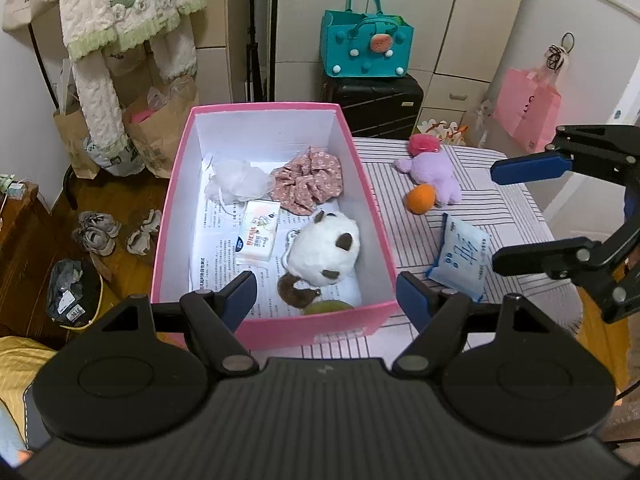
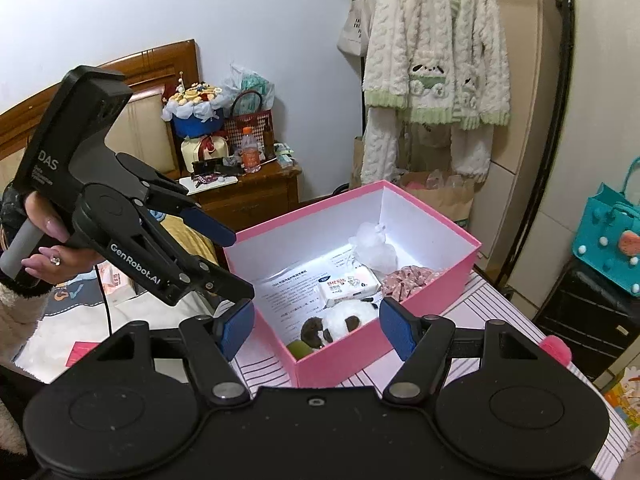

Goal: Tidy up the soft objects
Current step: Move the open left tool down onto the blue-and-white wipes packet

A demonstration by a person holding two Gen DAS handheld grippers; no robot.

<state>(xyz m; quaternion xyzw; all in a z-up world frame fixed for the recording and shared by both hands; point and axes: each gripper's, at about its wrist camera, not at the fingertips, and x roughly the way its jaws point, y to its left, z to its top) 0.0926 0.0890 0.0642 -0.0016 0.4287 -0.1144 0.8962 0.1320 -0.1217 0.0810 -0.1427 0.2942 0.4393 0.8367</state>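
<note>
Pink box (image 1: 276,322) overhangs the counter (image 1: 512,216) edge; both my claws, left (image 1: 326,294) and right (image 2: 316,326), gape empty, and nudging could tip it.

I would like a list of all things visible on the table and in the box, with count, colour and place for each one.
box: 1, pink outside and white inside, on the striped table, open
mesh sponge: 1, white, in the box, far end
scrunchie: 1, pink floral, in the box, beside the sponge
tissue pack: 1, white, in the box, middle
plush toy: 1, white with brown patches, in the box, near end
green object: 1, in the box, near corner, partly hidden
purple plush: 1, purple with orange foot, on the table right of the box
blue pack: 1, light blue, on the table right of the box
table: 1, white with dark stripes
left gripper: 1, black, blue pads, open, empty
right gripper: 1, black, blue pads, open, empty
</note>
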